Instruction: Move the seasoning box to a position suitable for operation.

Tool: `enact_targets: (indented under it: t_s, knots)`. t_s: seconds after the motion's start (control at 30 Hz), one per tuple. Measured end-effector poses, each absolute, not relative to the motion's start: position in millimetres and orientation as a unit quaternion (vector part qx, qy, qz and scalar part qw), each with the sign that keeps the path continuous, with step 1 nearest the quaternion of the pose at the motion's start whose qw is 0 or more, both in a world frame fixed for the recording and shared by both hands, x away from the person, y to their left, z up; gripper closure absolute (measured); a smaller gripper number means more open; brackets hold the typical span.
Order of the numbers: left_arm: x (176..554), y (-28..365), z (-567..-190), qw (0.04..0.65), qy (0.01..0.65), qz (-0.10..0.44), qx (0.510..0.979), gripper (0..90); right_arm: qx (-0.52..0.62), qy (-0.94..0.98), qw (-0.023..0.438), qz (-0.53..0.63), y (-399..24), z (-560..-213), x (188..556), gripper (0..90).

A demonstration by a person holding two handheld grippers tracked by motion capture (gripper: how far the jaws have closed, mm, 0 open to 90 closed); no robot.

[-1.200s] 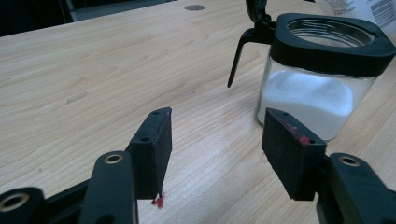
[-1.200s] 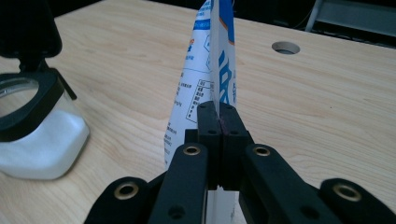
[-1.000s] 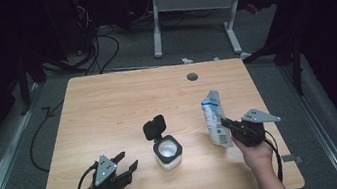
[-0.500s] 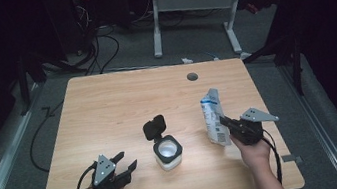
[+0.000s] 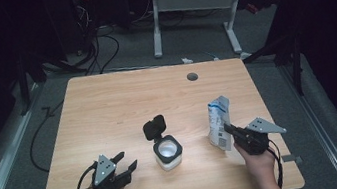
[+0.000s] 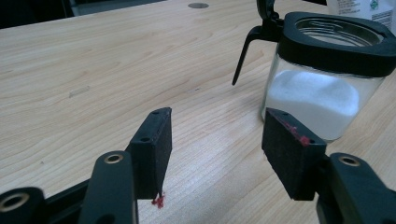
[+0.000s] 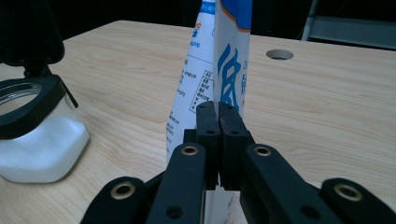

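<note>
Grip on the salt pouch barely eased, nothing else moved

Comparison with the pictures from a second back showed me almost no change. My right hand-held gripper (image 5: 227, 129) stayed pinched on the edge of the white-and-blue pouch (image 5: 219, 123), which stood upright on the desk (image 5: 122, 101) at about four o'clock from the desk's middle. In the right gripper view the two jaws looked pressed flat together with the pouch's seam (image 7: 219, 93) rising straight out of them. They had loosened by a hair in the last half second, but the pouch had not slipped, tilted or shifted that I could see.

My left hand-held gripper (image 5: 127, 162) rested low at about seven o'clock, jaws wide and holding nothing. In its own view the pads (image 6: 156, 144) framed bare wood, with the glass jar (image 6: 322, 79) just ahead at two o'clock.

That jar (image 5: 167, 153) sat near six o'clock between my hands, its black flip lid (image 5: 155, 128) standing open and white grains already filling the lower part.

I judged the pause as a settling of the grip before lifting the pouch toward the open jar. The slight slackening worried me: a thin seam can slide out once the pouch tips.
</note>
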State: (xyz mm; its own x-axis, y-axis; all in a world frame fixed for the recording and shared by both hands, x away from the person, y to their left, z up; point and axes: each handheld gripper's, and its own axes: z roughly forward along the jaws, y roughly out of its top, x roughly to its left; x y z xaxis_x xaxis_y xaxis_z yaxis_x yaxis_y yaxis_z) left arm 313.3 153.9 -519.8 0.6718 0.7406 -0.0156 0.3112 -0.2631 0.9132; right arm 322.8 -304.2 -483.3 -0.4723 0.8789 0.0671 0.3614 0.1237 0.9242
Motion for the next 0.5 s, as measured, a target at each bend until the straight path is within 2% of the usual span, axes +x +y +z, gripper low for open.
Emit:
enact_targets:
  t_s: [0.5]
  knots:
    - [314, 154, -520, 0.498, 0.344, 0.213, 0.767, 43.2, 0.443, 0.697, 0.262, 0.499, -303, -489, 309, 84.5]
